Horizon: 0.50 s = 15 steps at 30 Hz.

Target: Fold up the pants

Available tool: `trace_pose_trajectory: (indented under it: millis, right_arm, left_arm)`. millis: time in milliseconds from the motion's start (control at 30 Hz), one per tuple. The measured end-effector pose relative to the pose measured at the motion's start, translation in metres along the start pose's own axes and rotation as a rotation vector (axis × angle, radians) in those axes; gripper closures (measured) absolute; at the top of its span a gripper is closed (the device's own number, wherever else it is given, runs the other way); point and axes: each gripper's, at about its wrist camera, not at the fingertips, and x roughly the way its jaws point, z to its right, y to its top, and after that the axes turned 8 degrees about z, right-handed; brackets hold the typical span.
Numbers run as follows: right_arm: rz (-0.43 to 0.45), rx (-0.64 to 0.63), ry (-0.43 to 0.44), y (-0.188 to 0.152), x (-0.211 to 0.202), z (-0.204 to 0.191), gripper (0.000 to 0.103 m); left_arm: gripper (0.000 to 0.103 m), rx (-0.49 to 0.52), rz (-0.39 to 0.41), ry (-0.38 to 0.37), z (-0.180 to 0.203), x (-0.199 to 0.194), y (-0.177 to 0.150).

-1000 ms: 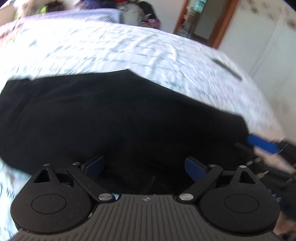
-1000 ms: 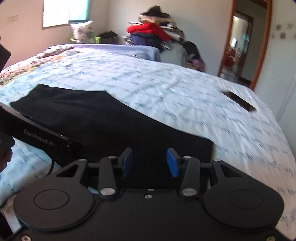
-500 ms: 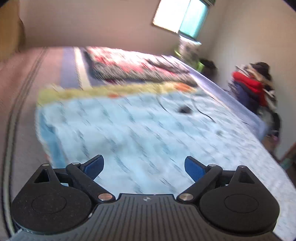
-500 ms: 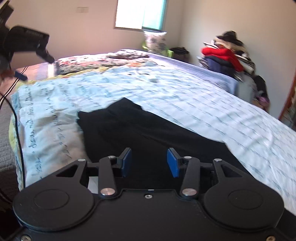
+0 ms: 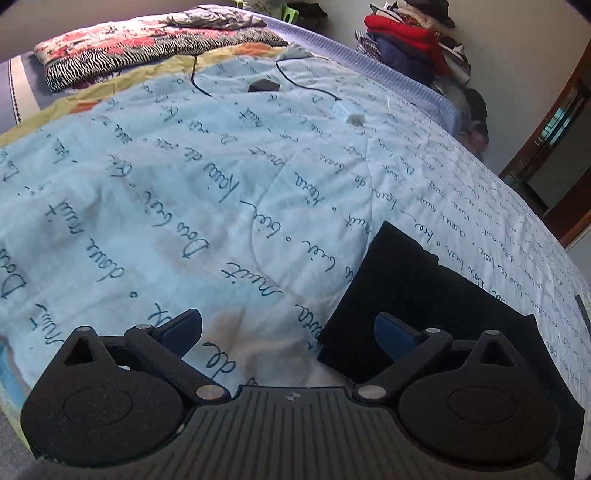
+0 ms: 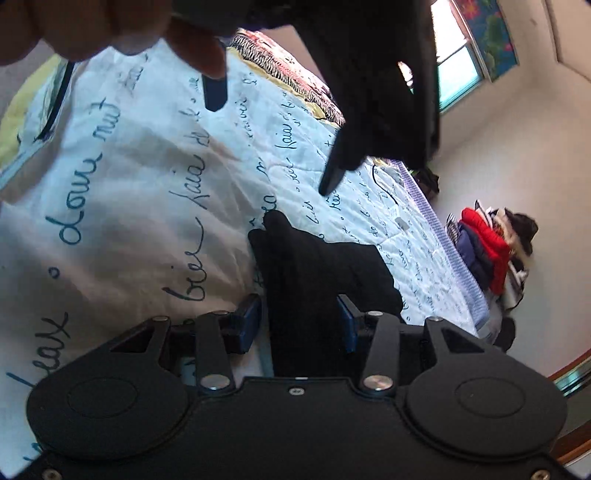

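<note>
The black pants (image 5: pixel 421 288) lie folded on the pale blue bedspread (image 5: pixel 221 177) with script writing. In the left wrist view their corner reaches under my right blue pad; my left gripper (image 5: pixel 288 328) is wide open and empty, just above the bedspread. In the right wrist view the pants (image 6: pixel 314 266) run between the blue pads of my right gripper (image 6: pixel 299 328), which is open with the cloth loose between its fingers. The other gripper and the person's hand (image 6: pixel 122 33) fill the top of that view.
A zebra and floral blanket (image 5: pixel 147 44) lies at the head of the bed. A black cable (image 5: pixel 199 74), a small black device (image 5: pixel 264 85) and a white charger (image 5: pixel 347 112) lie on the spread. A clothes pile (image 5: pixel 410 40) stands by the wall, a door (image 5: pixel 554 147) at the right.
Both grippers swung left along the bed to the pants' end. The left gripper has come down close to the pants' corner. The right gripper rolled sideways over the cloth edge.
</note>
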Motion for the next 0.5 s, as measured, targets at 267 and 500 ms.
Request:
trace_pose_trajectory:
  millis: [267, 500]
  right_arm:
    - [0.046, 0.043, -0.012, 0.004, -0.002, 0.007, 0.09]
    - [0.134, 0.373, 0.035, 0.0, -0.033, 0.071, 0.092]
  left_arm:
    - [0.001, -0.12, -0.116, -0.171, -0.01, 0.041, 0.003]
    - [0.001, -0.261, -0.19, -0.357, 0.004, 0.074, 0.013]
